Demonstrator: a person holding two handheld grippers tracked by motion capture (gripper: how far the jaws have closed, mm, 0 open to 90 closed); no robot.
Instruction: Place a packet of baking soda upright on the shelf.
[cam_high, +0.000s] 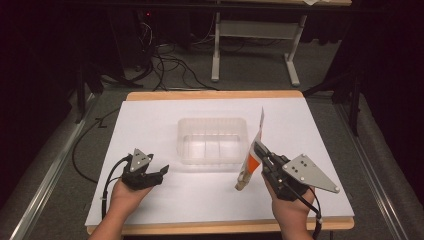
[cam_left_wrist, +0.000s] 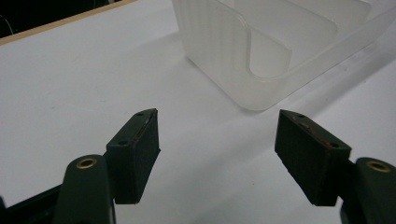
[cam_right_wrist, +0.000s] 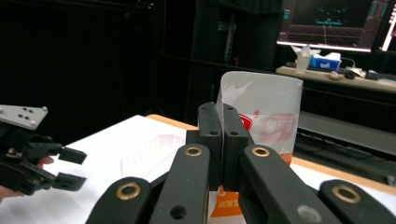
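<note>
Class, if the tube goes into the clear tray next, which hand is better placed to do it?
Right: its gripper already clamps the tube beside the tray. The left gripper is open, holding nothing.

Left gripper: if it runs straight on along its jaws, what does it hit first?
Probably the clear plastic container. The left gripper is open, its jaws aimed at the container's near rounded corner, with bare white tabletop between. Depth is unclear, so a slight offset could slide it past the corner.

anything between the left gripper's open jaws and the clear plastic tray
Nothing: in the left gripper view, just bare white table runs from the left gripper to the clear plastic tray. The high view agrees.
</note>
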